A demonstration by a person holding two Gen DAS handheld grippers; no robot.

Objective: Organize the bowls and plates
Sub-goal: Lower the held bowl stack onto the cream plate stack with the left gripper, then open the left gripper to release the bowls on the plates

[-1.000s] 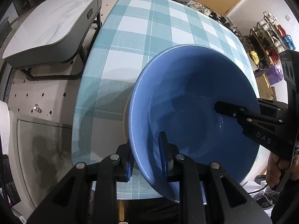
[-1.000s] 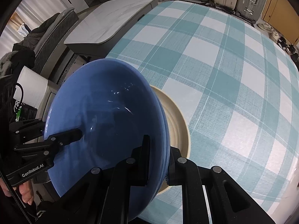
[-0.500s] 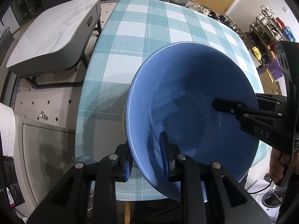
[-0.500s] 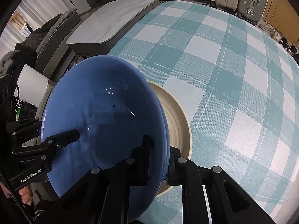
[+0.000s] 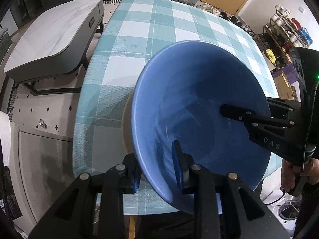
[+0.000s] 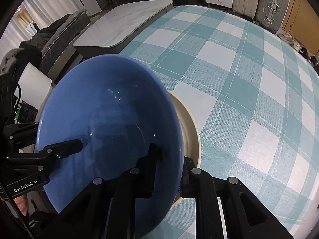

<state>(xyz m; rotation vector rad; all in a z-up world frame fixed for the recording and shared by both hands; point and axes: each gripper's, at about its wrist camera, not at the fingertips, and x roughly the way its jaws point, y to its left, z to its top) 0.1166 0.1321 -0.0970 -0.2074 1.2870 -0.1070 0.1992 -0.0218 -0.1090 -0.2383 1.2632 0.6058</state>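
A large blue bowl [image 5: 191,99] is held in the air over the near edge of the table, seen too in the right wrist view [image 6: 103,107]. My left gripper [image 5: 157,169] is shut on its near rim, one finger inside and one outside. My right gripper [image 6: 169,159] is shut on the opposite rim in the same way. A cream plate [image 6: 189,127] lies on the checked tablecloth under the bowl, mostly hidden; a sliver shows in the left wrist view [image 5: 126,127].
The table with a teal and white checked cloth [image 5: 159,31] stretches away. A grey marble-topped low table [image 5: 49,37] stands left of it. Suitcases [image 6: 271,2] and a drawer unit stand at the far wall. A shoe rack [image 5: 283,31] stands at right.
Both grippers have lifted the blue bowl higher above the cream plate and table, and the view has pulled back; the grips on the rim are unchanged.
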